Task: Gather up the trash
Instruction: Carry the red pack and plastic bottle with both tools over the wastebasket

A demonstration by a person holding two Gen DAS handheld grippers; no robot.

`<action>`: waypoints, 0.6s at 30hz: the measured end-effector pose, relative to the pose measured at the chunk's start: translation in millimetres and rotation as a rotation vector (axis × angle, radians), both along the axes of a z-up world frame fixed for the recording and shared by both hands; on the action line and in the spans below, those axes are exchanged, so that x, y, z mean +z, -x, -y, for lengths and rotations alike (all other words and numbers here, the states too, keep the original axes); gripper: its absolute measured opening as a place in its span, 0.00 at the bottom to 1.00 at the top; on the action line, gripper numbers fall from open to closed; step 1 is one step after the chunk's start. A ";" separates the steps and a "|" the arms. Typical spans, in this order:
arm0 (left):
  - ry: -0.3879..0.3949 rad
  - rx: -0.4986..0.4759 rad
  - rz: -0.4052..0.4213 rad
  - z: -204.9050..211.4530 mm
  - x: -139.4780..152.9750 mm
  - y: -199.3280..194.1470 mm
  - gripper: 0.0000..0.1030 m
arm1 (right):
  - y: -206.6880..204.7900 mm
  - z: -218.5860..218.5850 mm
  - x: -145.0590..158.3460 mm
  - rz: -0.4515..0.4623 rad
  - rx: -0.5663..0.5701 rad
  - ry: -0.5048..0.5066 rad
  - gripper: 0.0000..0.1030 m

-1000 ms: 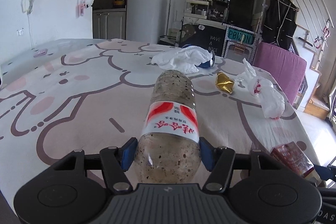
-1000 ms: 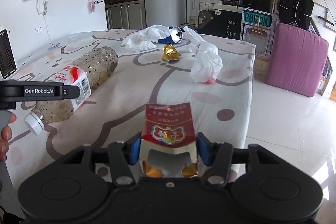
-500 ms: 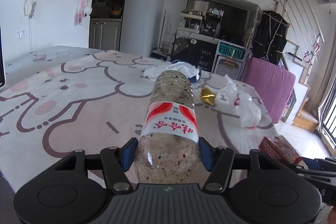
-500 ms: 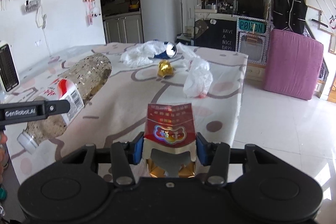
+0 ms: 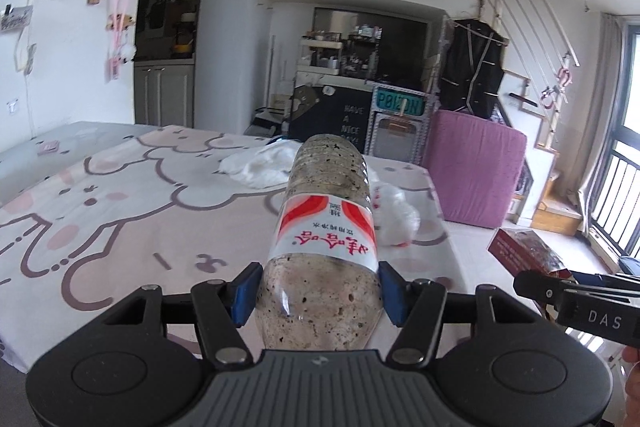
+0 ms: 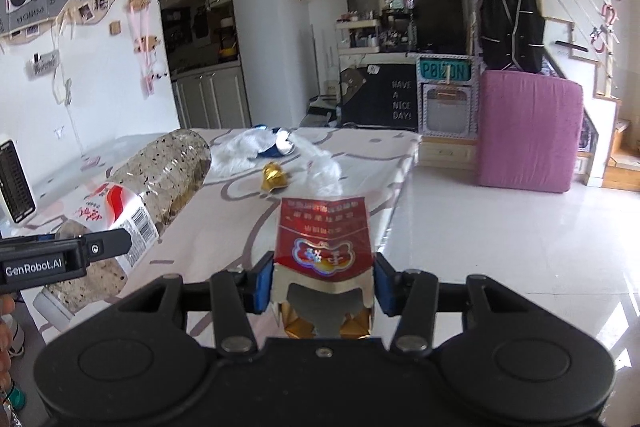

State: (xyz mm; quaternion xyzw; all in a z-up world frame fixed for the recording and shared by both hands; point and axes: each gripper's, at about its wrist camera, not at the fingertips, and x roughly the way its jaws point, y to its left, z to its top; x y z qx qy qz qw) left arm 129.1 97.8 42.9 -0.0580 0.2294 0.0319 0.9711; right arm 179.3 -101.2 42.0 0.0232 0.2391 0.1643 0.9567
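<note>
Trash is sitting in both tools and partly lying on the table (image 5: 120,211) with the pink cartoon cloth. Left gripper (image 5: 318,287) is clamping a clear plastic bottle (image 5: 326,227) with a red-and-white label, blue pads pressing on both sides of its lower body, bottle pointing away from the camera and held above the table's near edge. Bottle inside is looking speckled and dirty. Right gripper (image 6: 316,285) is clamping a red cigarette pack (image 6: 324,239), pads squeezing its sides, torn open end with gold foil facing the camera; pack is hanging off the table's right edge, over the white floor. In the left wrist view the pack (image 5: 528,247) is showing to the right of the table, level with the bottle.

On the table, far end: crumpled white tissue (image 6: 240,151) lying by a blue can (image 6: 280,145), a gold foil wrapper (image 6: 274,177) just nearer than those, a white plastic bag (image 6: 324,167) beside the wrapper toward the table's right edge. Beyond the table's far right corner a purple cushioned block (image 6: 528,131) is standing on the floor.
</note>
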 end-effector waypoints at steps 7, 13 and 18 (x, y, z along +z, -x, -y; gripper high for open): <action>-0.008 -0.063 0.022 33.1 11.9 10.0 0.59 | 20.0 37.3 13.0 0.035 -0.060 -0.016 0.49; -0.012 -0.132 0.024 65.0 15.0 11.8 0.59 | 35.8 73.7 14.4 0.046 -0.123 -0.018 0.49; -0.025 -0.210 0.012 96.4 11.2 9.6 0.59 | 47.0 107.4 10.1 0.046 -0.172 -0.017 0.49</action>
